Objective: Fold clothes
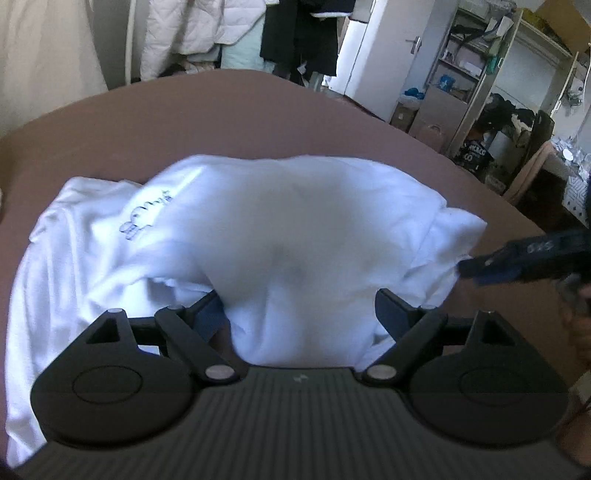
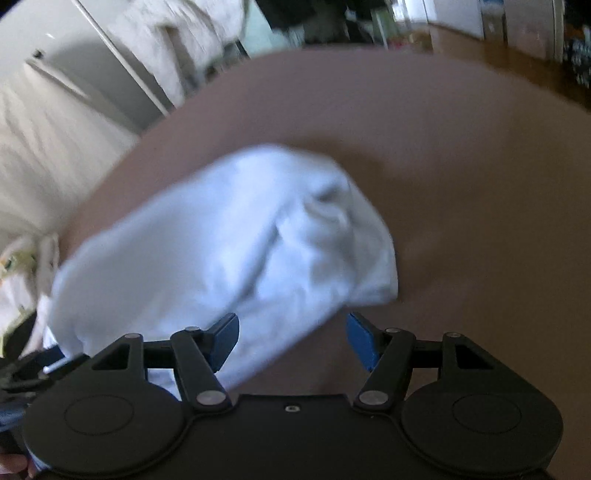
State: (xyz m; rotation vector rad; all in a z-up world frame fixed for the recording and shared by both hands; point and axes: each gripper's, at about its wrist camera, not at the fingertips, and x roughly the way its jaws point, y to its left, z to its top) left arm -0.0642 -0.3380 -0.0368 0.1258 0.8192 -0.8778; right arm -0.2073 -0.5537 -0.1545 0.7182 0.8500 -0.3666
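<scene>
A white garment (image 1: 280,229) with a small blue print (image 1: 146,218) lies crumpled on the brown table (image 1: 258,118). My left gripper (image 1: 299,310) points down at its near edge. The jaws stand wide, a fold of the cloth bulges loosely between them, and the pads do not pinch it. From the right my right gripper (image 1: 476,267) reaches the garment's right corner. In the blurred right wrist view the garment (image 2: 229,243) runs from the left down to my right gripper (image 2: 293,338), which is open, with cloth beside its left finger (image 2: 225,336) and bare table by the other.
Beyond the table's far edge hang coats and dark clothes (image 1: 295,33), with a white door (image 1: 384,51) and cluttered shelves (image 1: 465,66) to the right. A pale patterned cloth (image 2: 18,266) lies off the table's left side. Bare brown tabletop (image 2: 461,184) spreads right of the garment.
</scene>
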